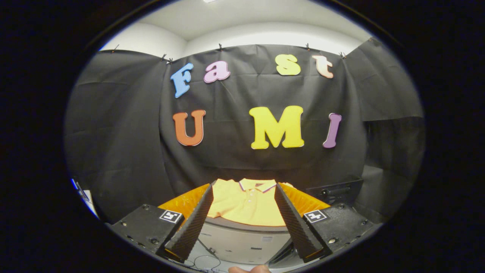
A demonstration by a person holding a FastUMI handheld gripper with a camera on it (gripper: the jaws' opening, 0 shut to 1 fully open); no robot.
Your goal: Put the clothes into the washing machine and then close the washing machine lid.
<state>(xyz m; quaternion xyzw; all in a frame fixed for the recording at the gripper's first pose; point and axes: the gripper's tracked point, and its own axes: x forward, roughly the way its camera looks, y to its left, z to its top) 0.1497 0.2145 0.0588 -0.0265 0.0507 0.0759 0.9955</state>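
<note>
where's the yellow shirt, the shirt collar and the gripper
yellow shirt [242, 206], gripper view, on the chest fabric between the fingers
shirt collar [257, 185], gripper view, on the folded collar at the shirt's far end
gripper [244, 248], gripper view, midway between its fingertips, open and holding nothing

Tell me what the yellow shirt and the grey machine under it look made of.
Yellow shirt: soft matte knit fabric, probably cotton, with a collar and buttoned placket. Grey machine: smooth hard shell, likely plastic, though painted metal is possible. The gripper is open, its fingers either side of the shirt, not touching it.
</note>
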